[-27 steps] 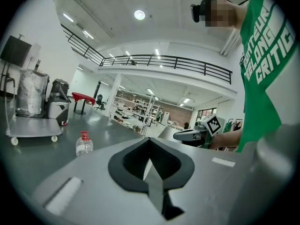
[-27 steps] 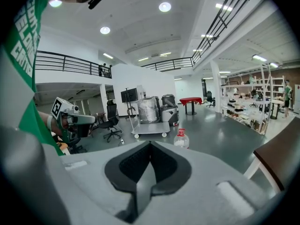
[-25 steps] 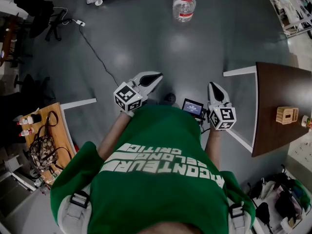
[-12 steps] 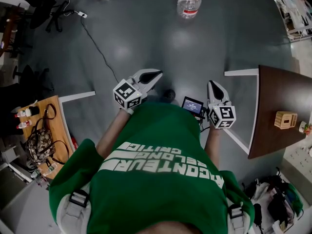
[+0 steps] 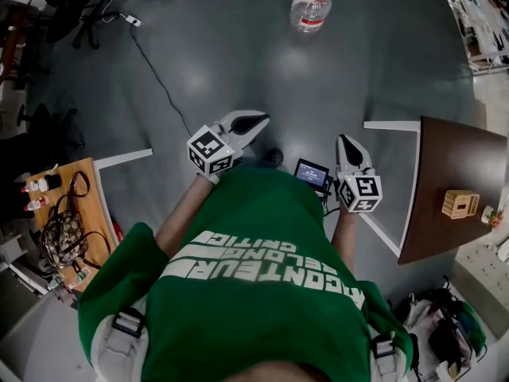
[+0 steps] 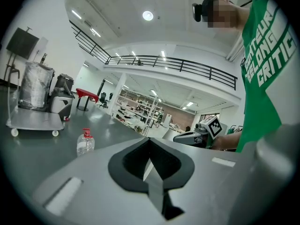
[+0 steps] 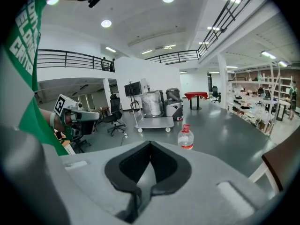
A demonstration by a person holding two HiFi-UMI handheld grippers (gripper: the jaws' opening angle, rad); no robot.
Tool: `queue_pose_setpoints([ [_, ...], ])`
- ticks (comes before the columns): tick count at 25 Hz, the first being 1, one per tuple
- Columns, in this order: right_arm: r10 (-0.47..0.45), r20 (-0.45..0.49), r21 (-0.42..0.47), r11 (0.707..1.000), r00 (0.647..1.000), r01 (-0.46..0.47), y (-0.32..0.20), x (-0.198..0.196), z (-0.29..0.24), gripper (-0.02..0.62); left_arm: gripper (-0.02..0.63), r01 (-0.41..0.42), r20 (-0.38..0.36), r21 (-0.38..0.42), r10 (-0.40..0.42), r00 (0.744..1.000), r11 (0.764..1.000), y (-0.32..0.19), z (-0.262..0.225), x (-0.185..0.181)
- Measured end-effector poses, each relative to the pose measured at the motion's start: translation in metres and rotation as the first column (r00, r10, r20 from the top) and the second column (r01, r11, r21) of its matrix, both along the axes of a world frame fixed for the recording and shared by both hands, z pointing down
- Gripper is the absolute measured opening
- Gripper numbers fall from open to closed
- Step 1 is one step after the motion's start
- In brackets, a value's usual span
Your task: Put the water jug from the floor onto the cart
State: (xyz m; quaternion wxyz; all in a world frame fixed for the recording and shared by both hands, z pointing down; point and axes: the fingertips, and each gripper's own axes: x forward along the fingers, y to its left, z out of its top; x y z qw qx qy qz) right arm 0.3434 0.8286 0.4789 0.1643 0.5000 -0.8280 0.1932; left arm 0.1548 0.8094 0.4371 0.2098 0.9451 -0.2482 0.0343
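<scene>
Grey floor (image 5: 238, 62), water jug (image 5: 309, 6) ahead, left claw (image 5: 253, 121) and right claw (image 5: 347, 143) held forward, jaws together, empty.

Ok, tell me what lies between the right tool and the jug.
Only bare floor: in the head view nothing stands between the right tool and the jug.

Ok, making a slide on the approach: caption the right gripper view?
Right gripper, jaws shut and empty, faces the water jug standing on the floor near the cart.
</scene>
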Motion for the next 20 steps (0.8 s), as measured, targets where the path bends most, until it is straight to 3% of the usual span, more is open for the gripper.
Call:
queue_pose_setpoints([
  [20, -0.044, -0.039, -0.022, 0.999, 0.998, 0.043, -0.066, -0.052, -0.004, -0.008, 0.008, 0.011, -0.016, 0.005, -0.011, 1.000, 1.000, -0.072, 0.001, -0.044],
])
